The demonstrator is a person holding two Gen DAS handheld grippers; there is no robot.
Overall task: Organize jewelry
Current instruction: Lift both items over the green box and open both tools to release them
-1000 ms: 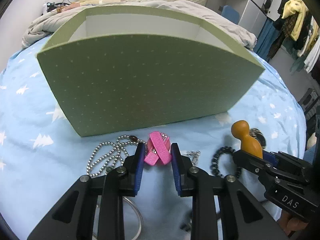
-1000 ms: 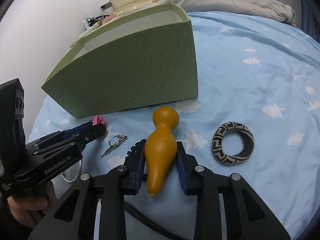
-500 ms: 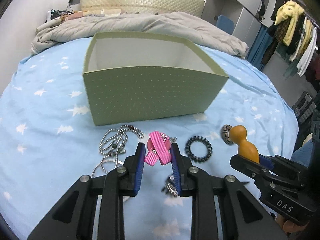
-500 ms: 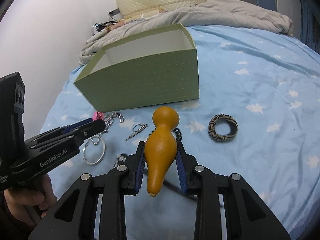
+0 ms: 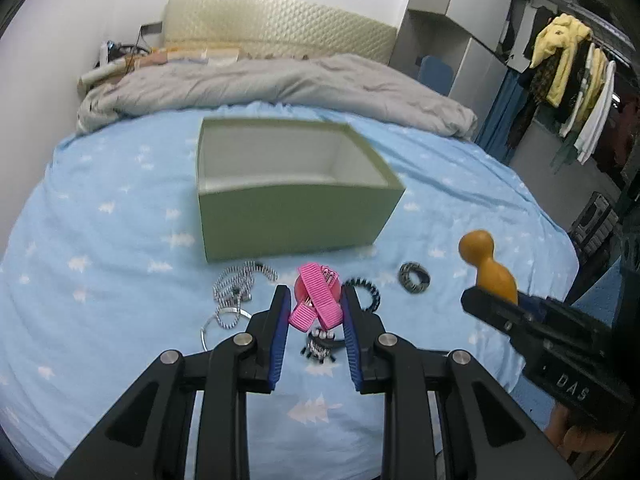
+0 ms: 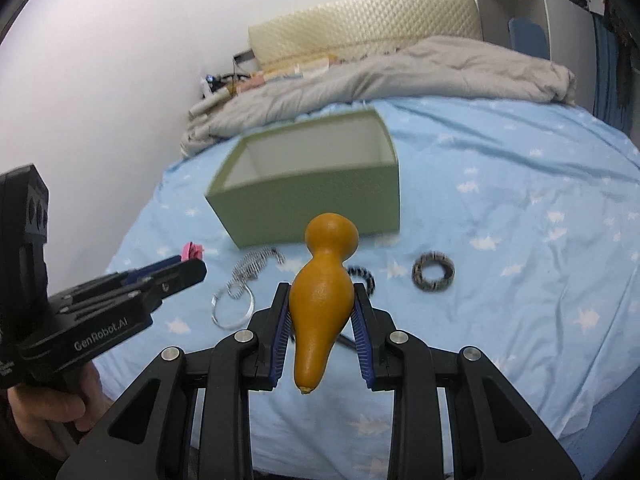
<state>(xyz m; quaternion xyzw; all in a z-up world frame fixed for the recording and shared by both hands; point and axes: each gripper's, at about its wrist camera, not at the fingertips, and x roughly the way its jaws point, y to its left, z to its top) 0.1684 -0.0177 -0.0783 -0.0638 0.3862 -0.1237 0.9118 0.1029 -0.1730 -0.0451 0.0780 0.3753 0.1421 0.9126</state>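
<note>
My left gripper (image 5: 315, 308) is shut on a pink ribbon hair clip (image 5: 316, 298), held in the air above the bed. My right gripper (image 6: 321, 308) is shut on an orange gourd-shaped piece (image 6: 323, 292), also lifted; that gourd (image 5: 486, 266) shows at the right of the left wrist view. An open green box (image 5: 296, 196) with a white inside stands on the blue sheet beyond both grippers, seen too as the box (image 6: 316, 196). Below lie a bead chain (image 5: 236, 284), a metal ring (image 6: 232, 306), a black coil hair tie (image 5: 366, 290) and a patterned bracelet (image 6: 434, 272).
A grey duvet (image 5: 280, 88) and padded headboard (image 5: 280, 28) lie behind the box. Clothes hang on a rack (image 5: 572, 72) at the right. A small dark beaded clip (image 5: 320, 346) rests under my left gripper. A hand (image 6: 52, 404) grips the left tool.
Both grippers have risen and drawn back from the box with their items still held. The box now looks smaller and its white inside is visible.
</note>
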